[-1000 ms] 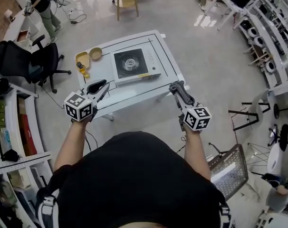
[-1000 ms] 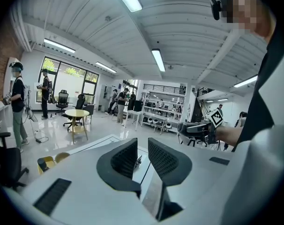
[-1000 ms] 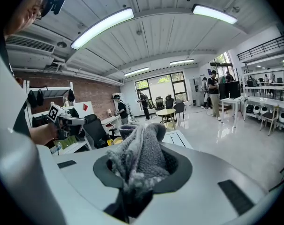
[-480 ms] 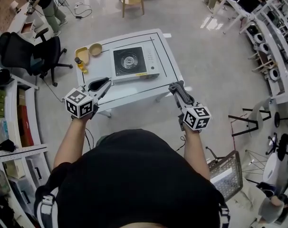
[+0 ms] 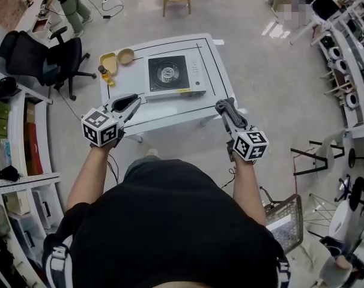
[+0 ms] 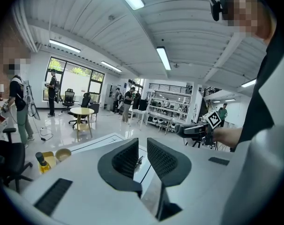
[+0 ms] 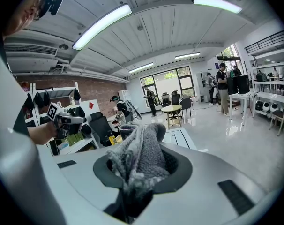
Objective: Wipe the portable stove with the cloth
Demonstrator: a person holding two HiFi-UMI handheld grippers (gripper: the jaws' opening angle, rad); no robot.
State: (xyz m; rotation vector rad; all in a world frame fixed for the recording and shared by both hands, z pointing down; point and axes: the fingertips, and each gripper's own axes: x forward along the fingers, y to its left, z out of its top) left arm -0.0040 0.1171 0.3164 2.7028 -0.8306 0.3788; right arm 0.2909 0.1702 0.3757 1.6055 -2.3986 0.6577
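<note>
Left gripper: my left gripper (image 6: 142, 159) has its jaws a little apart with nothing between them, over the near left of the white table (image 5: 125, 87).
Right gripper: my right gripper (image 7: 141, 168) is clamped on the grey fluffy cloth (image 7: 138, 154), by the table's near right corner.
Stove: the square silver portable stove (image 5: 172, 75) sits mid-table, well apart from both.

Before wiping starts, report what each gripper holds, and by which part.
Right gripper: shut on the grey cloth, gripped at a bunched fold. Left gripper: open, holding nothing.

Black short-sleeved shirt (image 5: 170, 221); grey left claw (image 5: 136, 101) and right claw (image 5: 223, 105) bear black-and-white marker cubes (image 5: 101, 126).
</note>
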